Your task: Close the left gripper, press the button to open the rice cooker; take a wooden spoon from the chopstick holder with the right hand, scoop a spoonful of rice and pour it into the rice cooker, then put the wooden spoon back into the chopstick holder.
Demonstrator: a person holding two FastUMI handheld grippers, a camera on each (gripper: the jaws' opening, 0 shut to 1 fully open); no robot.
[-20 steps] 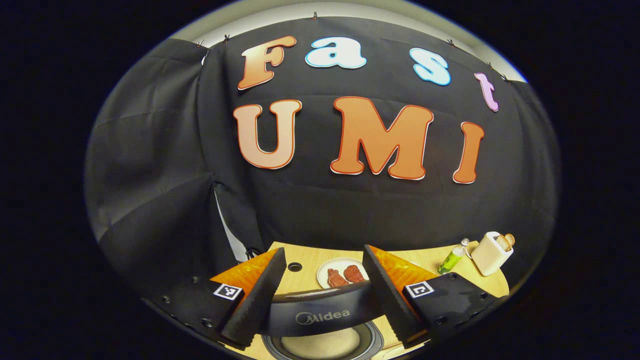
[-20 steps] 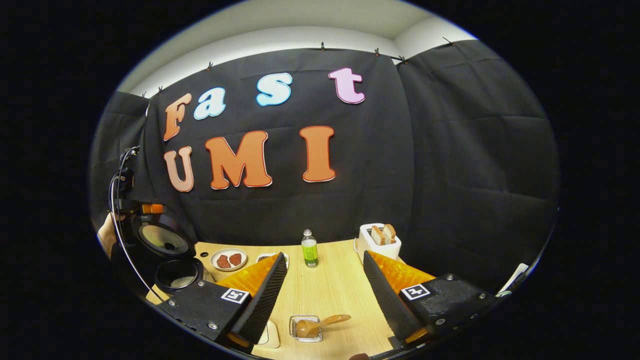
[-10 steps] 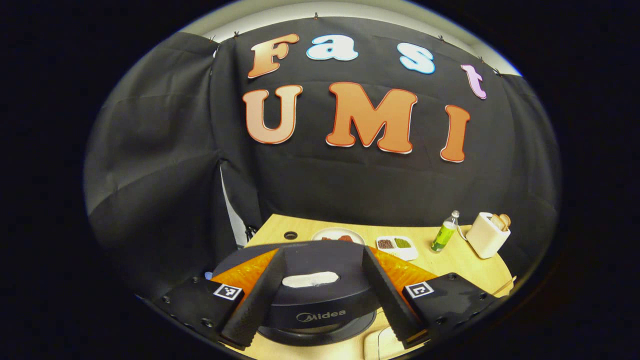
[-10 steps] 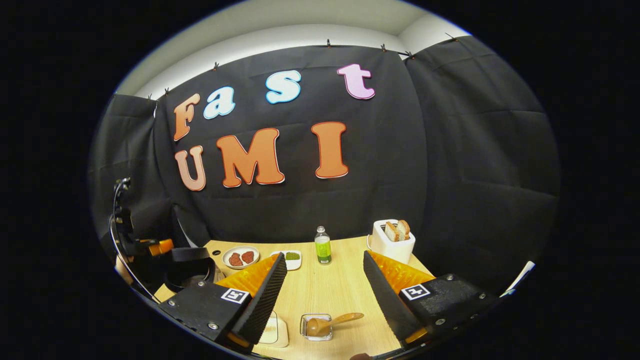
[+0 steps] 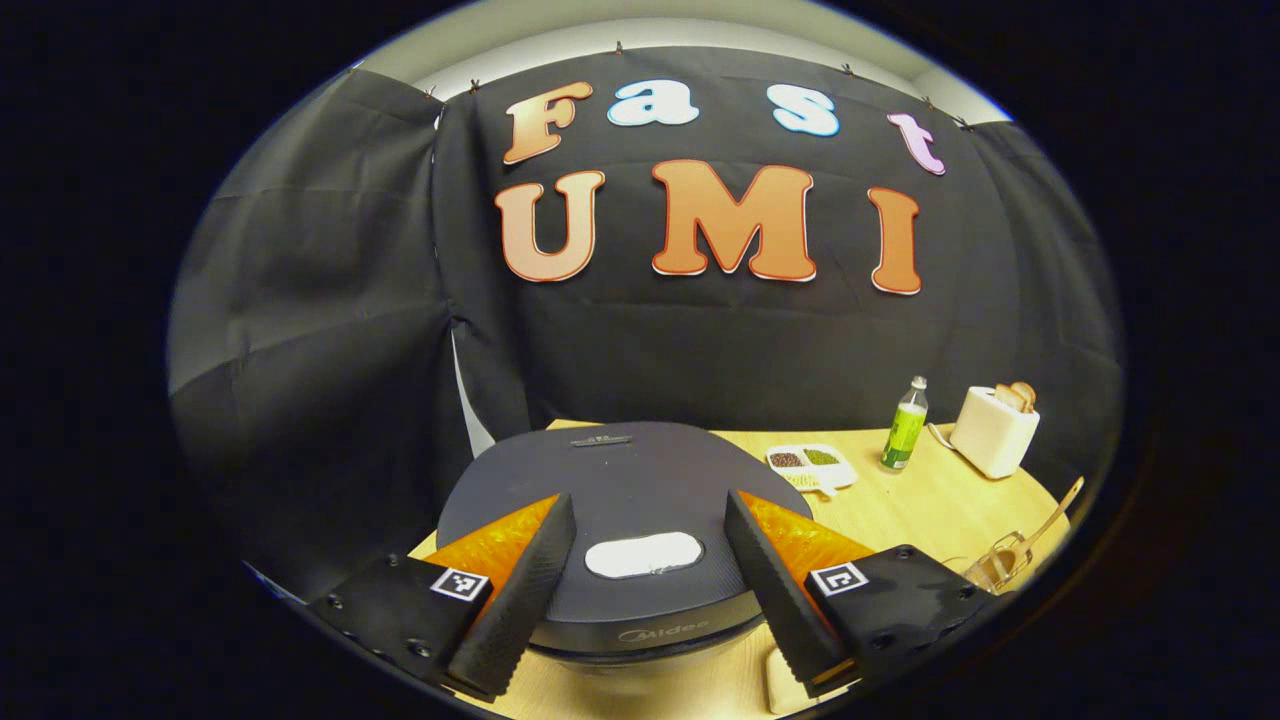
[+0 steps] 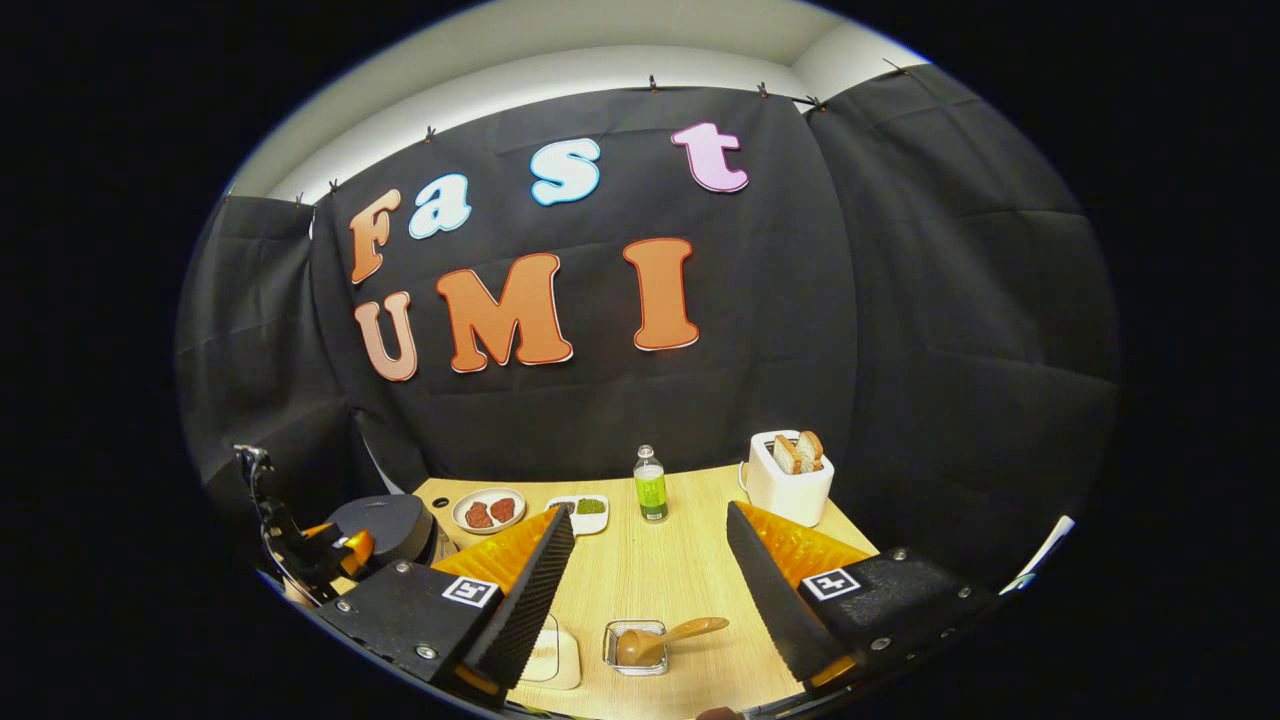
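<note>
The dark rice cooker [image 5: 620, 480] stands with its lid down, a pale oval patch [image 5: 643, 555] on top near the front. My left gripper [image 5: 647, 497] hovers open just above the lid, one finger on each side of the oval. In the right gripper view the cooker [image 6: 388, 525] sits at the table's left, with the left gripper [image 6: 335, 550] by it. My right gripper [image 6: 648, 510] is open over the table, holding nothing. The wooden spoon [image 6: 665, 638] rests in the clear chopstick holder [image 6: 612, 640], handle pointing right, below and between the right fingers.
On the wooden table [image 6: 680, 570] stand a green bottle [image 6: 650, 485] and a white toaster [image 6: 790, 478] with bread at the back. A plate of meat [image 6: 488, 510] and a divided dish [image 6: 580, 508] lie beside the cooker. A cream flat box [image 6: 555, 655] sits near the front edge.
The cooker's lid, raised a second ago with the inner pot showing, has come down and now lies flat. The left gripper has dropped with it. The right gripper barely moved.
</note>
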